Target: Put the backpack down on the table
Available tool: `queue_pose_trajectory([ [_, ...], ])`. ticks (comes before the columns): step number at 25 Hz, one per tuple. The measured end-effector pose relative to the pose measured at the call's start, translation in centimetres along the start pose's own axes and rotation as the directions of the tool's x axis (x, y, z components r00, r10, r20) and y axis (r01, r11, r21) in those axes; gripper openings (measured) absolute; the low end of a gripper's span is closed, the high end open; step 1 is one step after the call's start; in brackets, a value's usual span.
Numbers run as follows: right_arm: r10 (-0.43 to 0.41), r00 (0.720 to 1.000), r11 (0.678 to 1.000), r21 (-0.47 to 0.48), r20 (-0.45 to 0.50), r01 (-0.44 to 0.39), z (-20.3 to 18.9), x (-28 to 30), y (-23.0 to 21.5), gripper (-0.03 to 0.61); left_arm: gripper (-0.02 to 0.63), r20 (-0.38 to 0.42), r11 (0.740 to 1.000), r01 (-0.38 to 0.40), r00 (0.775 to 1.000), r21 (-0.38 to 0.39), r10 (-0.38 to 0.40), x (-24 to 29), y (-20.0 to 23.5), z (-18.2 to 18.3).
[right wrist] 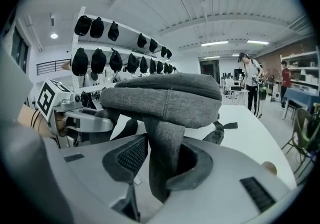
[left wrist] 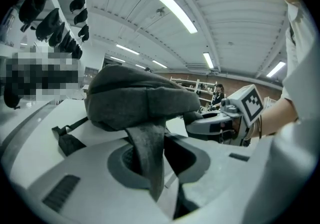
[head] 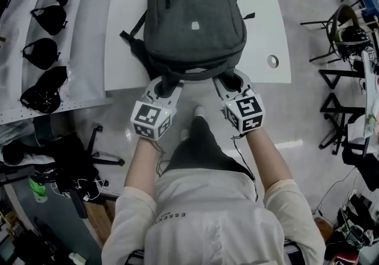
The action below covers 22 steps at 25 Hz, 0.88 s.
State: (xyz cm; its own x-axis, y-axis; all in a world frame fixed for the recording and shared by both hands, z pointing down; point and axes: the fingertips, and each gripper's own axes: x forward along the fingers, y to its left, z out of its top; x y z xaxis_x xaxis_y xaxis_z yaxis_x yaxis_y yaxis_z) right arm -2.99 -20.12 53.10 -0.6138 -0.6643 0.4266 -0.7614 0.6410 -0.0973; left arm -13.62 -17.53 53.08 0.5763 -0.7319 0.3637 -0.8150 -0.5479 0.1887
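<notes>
On my left gripper (left wrist: 155, 168) the fingers are pinched narrow on one shoulder strap (left wrist: 149, 143). On the right gripper (right wrist: 160, 168) they sit looser, the other strap (right wrist: 165, 143) just hanging between them. The backpack (head: 195, 18) looks down on the bench (head: 127, 33) already, so next I'd let go and back out.

Backpack (head: 195, 18): matt grey woven cloth; strap (left wrist: 147, 148) rougher, felt-like. Desk (head: 127, 51): smooth white. Left gripper (head: 166, 86), right gripper (head: 231, 82): smooth matt grey plastic.

Backpack (head: 195, 21) fills table (head: 127, 33) middle; right strip free, bar small ring (head: 273, 61).
</notes>
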Motion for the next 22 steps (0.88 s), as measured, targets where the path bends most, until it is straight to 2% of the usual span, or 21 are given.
queue_pose_trajectory([
  [5,-0.021,1.000,0.998,-0.052,0.000,0.021,-2.4,-0.1,0.6,0.153,0.077,0.022,0.999,0.008,1.000,0.033,-0.009,0.0,-0.1,-2.5],
  [11,-0.024,0.998,1.000,-0.015,-0.054,0.023,-6.9,0.2,0.9,0.171,0.095,-0.022,1.000,0.014,1.000,0.005,-0.014,0.6,-0.4,-6.7],
  [20,-0.063,0.998,0.998,-0.030,-0.021,0.062,-10.5,0.7,1.7,0.215,0.116,0.001,1.000,0.004,1.000,0.008,-0.004,0.8,-0.1,-10.5],
  [22,-0.072,0.997,0.997,-0.040,-0.009,0.072,-11.1,0.7,2.0,0.229,0.148,0.010,1.000,0.015,1.000,0.028,-0.015,0.8,-0.2,-11.1],
])
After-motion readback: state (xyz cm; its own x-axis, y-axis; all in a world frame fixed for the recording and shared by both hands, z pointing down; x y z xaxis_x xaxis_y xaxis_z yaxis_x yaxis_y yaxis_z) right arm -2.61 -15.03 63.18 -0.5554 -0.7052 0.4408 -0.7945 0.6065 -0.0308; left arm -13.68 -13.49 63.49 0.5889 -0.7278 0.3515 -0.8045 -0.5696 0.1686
